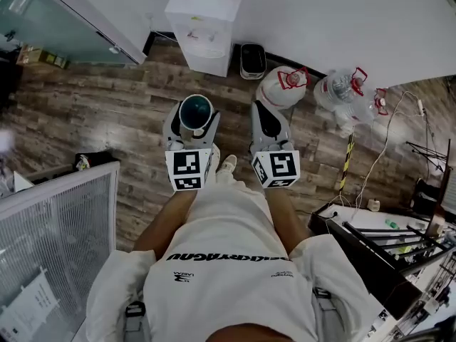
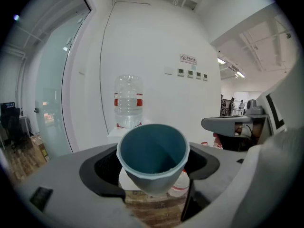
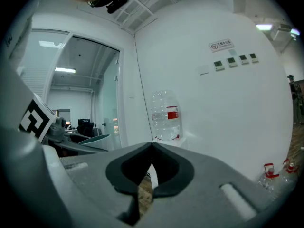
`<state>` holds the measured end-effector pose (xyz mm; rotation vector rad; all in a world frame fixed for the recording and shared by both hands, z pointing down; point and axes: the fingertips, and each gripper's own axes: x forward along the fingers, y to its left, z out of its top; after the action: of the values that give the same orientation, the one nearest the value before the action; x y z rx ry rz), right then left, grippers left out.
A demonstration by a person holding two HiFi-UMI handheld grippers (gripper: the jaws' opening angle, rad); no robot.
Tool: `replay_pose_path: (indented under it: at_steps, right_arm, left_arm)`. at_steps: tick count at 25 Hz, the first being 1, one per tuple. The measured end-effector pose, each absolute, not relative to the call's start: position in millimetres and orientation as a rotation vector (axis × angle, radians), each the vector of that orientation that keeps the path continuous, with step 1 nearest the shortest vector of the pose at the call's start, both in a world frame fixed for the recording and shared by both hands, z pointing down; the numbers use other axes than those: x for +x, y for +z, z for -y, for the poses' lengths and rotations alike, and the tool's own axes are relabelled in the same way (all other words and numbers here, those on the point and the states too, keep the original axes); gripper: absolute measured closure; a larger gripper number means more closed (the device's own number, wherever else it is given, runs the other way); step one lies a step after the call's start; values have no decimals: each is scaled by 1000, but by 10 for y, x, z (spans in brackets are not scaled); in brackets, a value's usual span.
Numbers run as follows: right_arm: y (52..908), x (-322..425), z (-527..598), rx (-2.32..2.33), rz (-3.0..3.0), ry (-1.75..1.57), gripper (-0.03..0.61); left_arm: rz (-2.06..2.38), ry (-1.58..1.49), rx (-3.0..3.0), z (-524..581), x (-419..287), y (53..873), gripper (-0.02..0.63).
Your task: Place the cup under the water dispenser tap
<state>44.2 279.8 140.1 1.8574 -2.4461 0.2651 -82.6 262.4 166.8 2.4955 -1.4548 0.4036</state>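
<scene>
A teal cup (image 1: 195, 112) stands upright between the jaws of my left gripper (image 1: 194, 120), which is shut on it; in the left gripper view the cup (image 2: 153, 156) fills the gap, mouth up and empty. The white water dispenser (image 1: 203, 30) stands against the wall ahead, some way off across the floor, with a clear bottle (image 2: 128, 101) on top. Its tap is not visible. My right gripper (image 1: 266, 112) hangs beside the left one, jaws shut tip to tip on nothing (image 3: 152, 148). The dispenser bottle (image 3: 166, 115) lies straight ahead of it.
Two spare water bottles (image 1: 283, 85) (image 1: 342, 91) lie on the wooden floor right of the dispenser, beside a small bin (image 1: 252, 60). A glass door (image 1: 50, 27) is at the left, a white mesh partition (image 1: 64, 212) near left, a cluttered desk with cables (image 1: 399, 241) at the right.
</scene>
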Motion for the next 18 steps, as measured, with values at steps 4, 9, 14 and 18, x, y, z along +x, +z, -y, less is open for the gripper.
replay_pose_path:
  at_steps: [4, 9, 14, 18]
  right_arm:
    - [1568, 486, -2558, 1856, 2431, 277, 583]
    - [1777, 546, -2062, 1839, 2406, 329, 583]
    - [1955, 573, -1582, 1815, 2392, 349, 582]
    - [2088, 590, -1241, 1802, 2379, 356, 583]
  left_arm:
    - [1471, 415, 2465, -2419, -870, 1900, 245]
    - [1472, 447, 2443, -1944, -822, 2128, 245]
    - [1463, 466, 2436, -1450, -788, 2286, 245]
    - [1446, 494, 2432, -1074, -800, 2441, 245]
